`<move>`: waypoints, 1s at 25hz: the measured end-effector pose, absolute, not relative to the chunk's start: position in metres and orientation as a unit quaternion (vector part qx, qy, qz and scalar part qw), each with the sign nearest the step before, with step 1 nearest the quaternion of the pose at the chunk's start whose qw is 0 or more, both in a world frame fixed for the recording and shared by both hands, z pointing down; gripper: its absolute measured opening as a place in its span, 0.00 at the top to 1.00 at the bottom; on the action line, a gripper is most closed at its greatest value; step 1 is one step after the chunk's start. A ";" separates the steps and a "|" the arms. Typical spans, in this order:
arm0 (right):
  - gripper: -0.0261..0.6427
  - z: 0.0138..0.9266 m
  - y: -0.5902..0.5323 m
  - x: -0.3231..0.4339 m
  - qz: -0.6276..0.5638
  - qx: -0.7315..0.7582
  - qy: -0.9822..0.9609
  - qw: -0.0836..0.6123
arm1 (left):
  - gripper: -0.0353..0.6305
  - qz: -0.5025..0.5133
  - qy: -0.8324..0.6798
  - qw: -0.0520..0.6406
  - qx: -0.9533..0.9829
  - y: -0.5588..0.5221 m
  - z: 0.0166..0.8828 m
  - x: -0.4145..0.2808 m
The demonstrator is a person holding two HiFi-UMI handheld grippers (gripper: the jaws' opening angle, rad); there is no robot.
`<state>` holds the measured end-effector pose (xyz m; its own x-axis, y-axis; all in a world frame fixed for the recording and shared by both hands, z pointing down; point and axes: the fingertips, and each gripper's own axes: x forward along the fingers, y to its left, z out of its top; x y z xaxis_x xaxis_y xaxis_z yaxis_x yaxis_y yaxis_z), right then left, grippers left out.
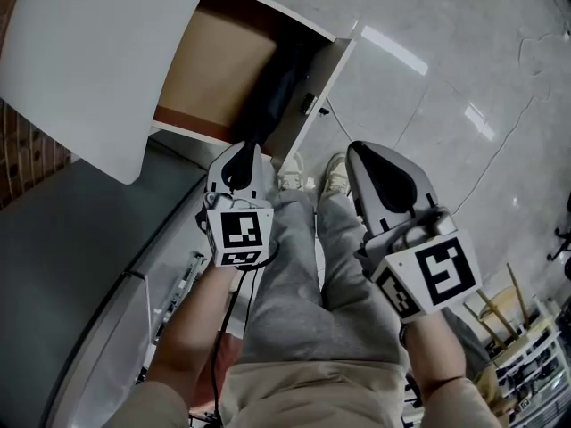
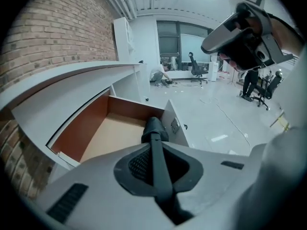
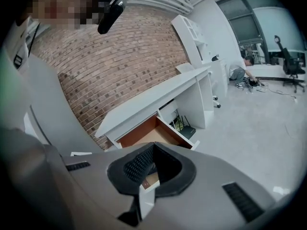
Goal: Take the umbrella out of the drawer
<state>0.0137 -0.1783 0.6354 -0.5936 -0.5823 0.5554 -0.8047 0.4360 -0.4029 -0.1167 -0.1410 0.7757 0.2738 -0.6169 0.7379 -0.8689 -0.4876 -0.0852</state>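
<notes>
Our left gripper (image 2: 154,150) is clamped on the umbrella (image 2: 154,128), which runs straight fwd from the jaws w/ its far end by the drawer (image 2: 76,133) right wall; our right gripper (image 3: 152,150) is pinched shut on nothing.

The drawer (image 1: 214,65) is tan inside, with rust-brown walls and a white front. The umbrella (image 1: 278,96) is black. The left gripper (image 1: 243,148) and right gripper (image 1: 359,150) are pale grey with black-lined jaws and black-and-white square markers (image 1: 239,232). The worktop (image 1: 89,52) is white, the brick wall (image 2: 57,32) red-brown, the floor (image 1: 446,78) glossy pale grey and the trousers (image 1: 294,275) grey.
</notes>
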 end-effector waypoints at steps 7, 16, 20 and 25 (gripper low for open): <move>0.95 0.580 -0.189 0.027 0.301 0.424 -0.838 0.165 | 0.92 0.347 -0.487 0.174 0.782 -0.140 0.704 -0.115; 0.95 0.470 -0.203 0.042 0.252 0.445 -0.849 0.135 | 0.92 0.279 -0.510 0.162 0.797 -0.158 0.562 -0.111; 0.95 0.407 -0.206 0.049 0.229 0.453 -0.854 0.113 | 0.92 0.259 -0.515 0.145 0.804 -0.166 0.497 -0.106; 0.95 0.310 -0.208 0.060 0.188 0.465 -0.863 0.062 | 0.92 0.225 -0.523 0.123 0.813 -0.174 0.416 -0.102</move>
<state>0.0601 -0.2080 0.3103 -0.5596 -0.7795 0.2815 -0.8259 0.4965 -0.2671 -0.1024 -0.1740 0.4158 0.3514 -0.7948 0.4947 -0.9055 -0.4228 -0.0361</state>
